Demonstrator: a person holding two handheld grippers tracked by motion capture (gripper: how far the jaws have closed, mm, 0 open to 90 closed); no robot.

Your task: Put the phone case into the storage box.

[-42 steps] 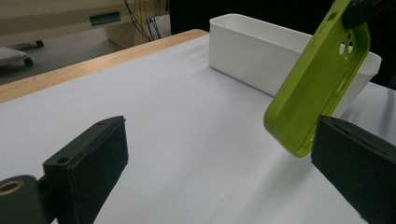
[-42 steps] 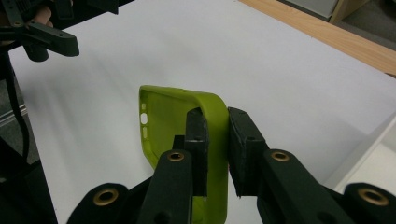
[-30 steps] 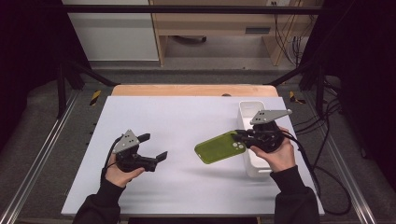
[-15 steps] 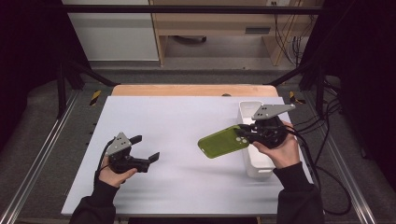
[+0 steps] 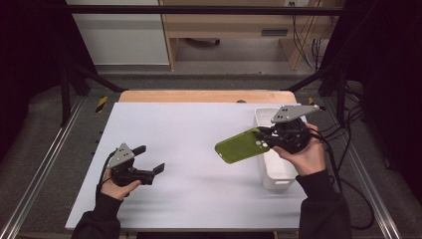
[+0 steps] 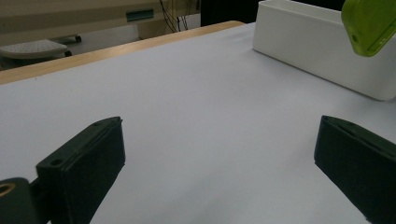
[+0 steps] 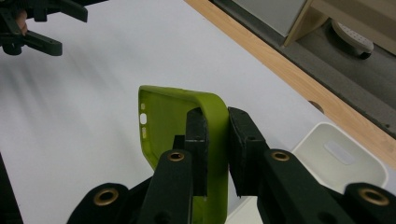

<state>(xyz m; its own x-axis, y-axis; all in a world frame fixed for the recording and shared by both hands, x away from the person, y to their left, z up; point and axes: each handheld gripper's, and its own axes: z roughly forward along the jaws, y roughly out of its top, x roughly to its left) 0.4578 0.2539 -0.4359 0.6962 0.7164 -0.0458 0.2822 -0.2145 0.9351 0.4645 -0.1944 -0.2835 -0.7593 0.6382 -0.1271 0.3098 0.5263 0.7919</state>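
White laminate forms the table (image 5: 199, 149), on which a white bin (image 5: 271, 164) is set near the right edge, with a wooden strip (image 5: 206, 95) seen along the far edge. From the near edge two dark-sleeved forearms are extended: the right one is raised above the bin, the hand wrapped around the right gripper (image 5: 263, 137) and turned so that its jaws are pointed leftward across the table, while the left one is laid low at the near left corner, the left gripper (image 5: 149, 162) being held level just above the surface and aimed to the right. A green phone case (image 5: 241, 145) is clamped at one end wall by the right gripper, one pad inside the shell and one outside as seen in the right gripper view (image 7: 217, 144); the case is carried tilted in the air, clear of the table, beside the bin's left wall. The left gripper's jaws are spread wide with nothing between them, as shown in the left gripper view (image 6: 219, 168). Compared with a second ago, the case is lifted higher off the table and is brought nearer the bin, and the left hand is drawn toward the near left corner.
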